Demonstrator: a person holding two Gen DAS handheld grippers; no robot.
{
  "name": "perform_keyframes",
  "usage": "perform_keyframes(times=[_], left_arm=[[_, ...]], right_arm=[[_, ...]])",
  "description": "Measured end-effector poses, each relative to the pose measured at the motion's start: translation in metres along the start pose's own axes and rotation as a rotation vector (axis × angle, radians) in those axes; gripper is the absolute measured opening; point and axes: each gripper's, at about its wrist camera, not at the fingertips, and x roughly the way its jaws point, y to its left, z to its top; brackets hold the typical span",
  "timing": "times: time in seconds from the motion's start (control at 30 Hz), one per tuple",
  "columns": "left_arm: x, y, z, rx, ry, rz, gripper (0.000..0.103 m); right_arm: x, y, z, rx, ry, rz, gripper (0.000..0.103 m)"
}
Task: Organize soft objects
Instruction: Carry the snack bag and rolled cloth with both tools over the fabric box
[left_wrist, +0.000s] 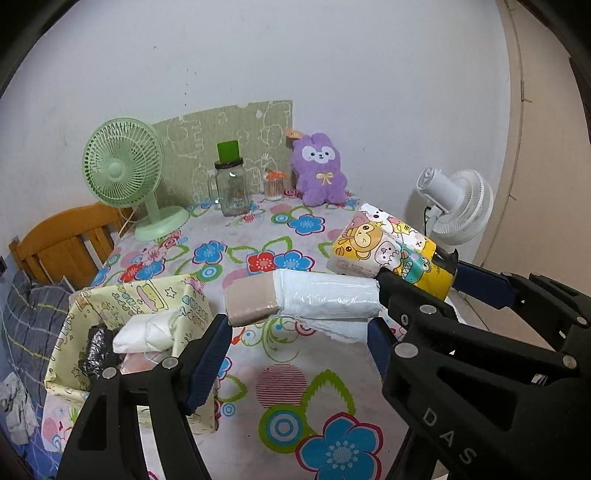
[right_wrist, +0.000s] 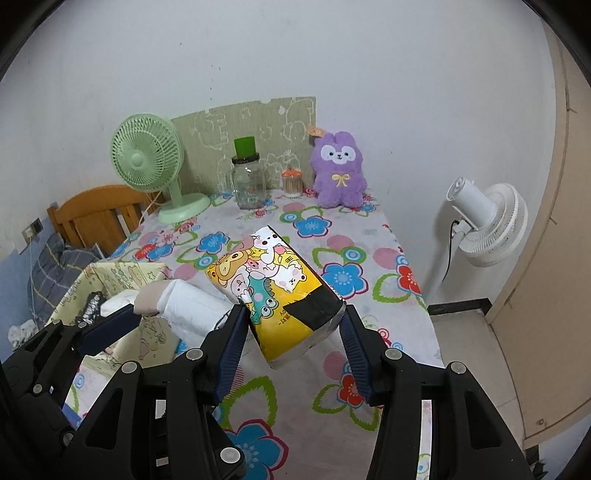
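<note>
Left wrist view: the left gripper (left_wrist: 299, 325) is seen clenched on a white wrapped pack (left_wrist: 325, 299) with a beige end, held crosswise between the fingers (left_wrist: 207, 354) above the flowered bench (left_wrist: 280, 369). At 9 o'clock a pale yellow basket (left_wrist: 177, 299) is seen on the bench, with a white bag (left_wrist: 147, 332) and a black crumpled item (left_wrist: 94, 350) inside. At 2 o'clock the cartoon tissue pack (left_wrist: 388, 254) is gripped by the right gripper. At 12 o'clock a green fan (left_wrist: 122, 166), a glass jar (left_wrist: 231, 188) and a purple plush (left_wrist: 319, 170) are lined along the wall.

Right wrist view: the right gripper (right_wrist: 295, 325) is seen clenched on the cartoon tissue pack (right_wrist: 273, 280), tilted and lifted off the bench (right_wrist: 332, 369). The white pack (right_wrist: 192, 306) is seen at 9 o'clock, over the basket (right_wrist: 122, 273). A white fan (right_wrist: 487, 221) stands off the bench at 3 o'clock.
</note>
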Motion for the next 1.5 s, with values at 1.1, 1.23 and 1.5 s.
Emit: perform_keyframes(times=[1.1,1.23,1.5], left_arm=[[-0.018,0.089,0.005,-0.006,-0.048,0.062,0.077],[-0.013,0.106,0.003,-0.015,-0.038,0.078,0.077],[0.002,0.135,-0.001,-0.048,-0.008,0.115,0.077]], right_arm=[[-0.002,0.094,0.024,-0.082,-0.058,0.036,0.054],[0.008,0.109,0.025,-0.098,-0.049,0.05,0.054],[0.032,0.133,0.029,-0.107,-0.013,0.102,0.054]])
